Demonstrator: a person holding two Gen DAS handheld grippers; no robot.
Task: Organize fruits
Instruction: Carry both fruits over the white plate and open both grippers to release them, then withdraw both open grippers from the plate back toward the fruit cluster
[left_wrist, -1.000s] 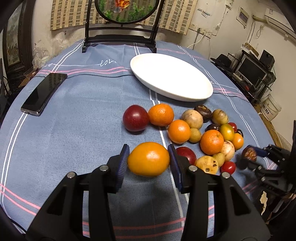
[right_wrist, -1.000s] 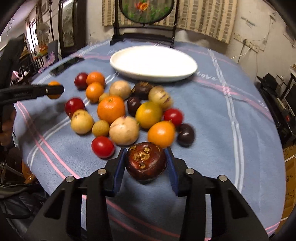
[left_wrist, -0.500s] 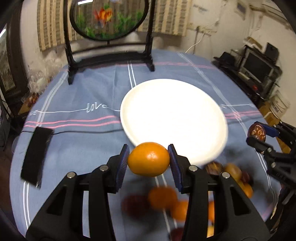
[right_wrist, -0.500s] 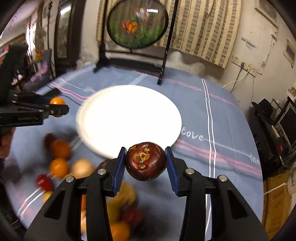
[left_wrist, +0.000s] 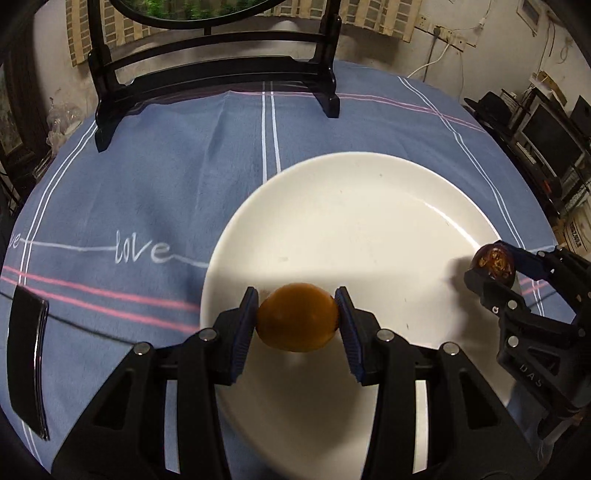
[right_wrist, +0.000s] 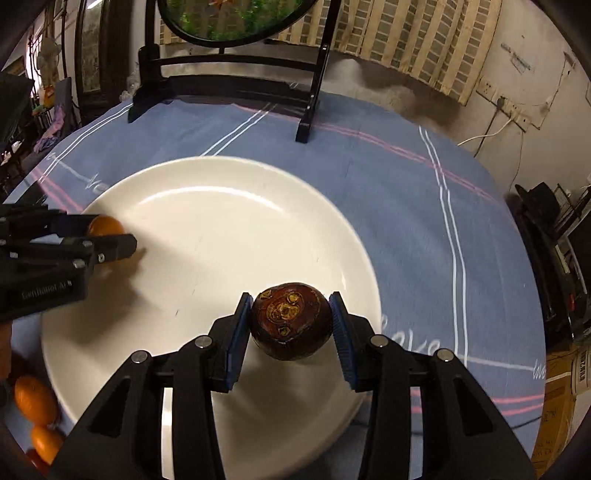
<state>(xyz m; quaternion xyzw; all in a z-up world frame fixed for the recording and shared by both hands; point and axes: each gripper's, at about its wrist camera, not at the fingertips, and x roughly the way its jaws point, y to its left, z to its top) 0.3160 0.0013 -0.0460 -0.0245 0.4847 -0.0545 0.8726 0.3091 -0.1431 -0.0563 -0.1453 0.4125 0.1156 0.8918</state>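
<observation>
The white plate (left_wrist: 369, 206) carries no fruit yet. The left gripper (left_wrist: 297, 325) grips an orange (left_wrist: 297, 321) over its near-left edge; the right gripper (right_wrist: 290, 323) grips a dark brown fruit (right_wrist: 290, 319) over its near-right edge. More fruits (right_wrist: 35, 400) wait on the tablecloth (left_wrist: 166, 166).

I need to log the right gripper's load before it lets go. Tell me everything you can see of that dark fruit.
The dark fruit is round and glossy, maroon-brown, with a ring of yellowish lobes on the end facing the camera. The right gripper clamps it between blue pads, above the near right part of the white plate. It touches only the pads.
</observation>
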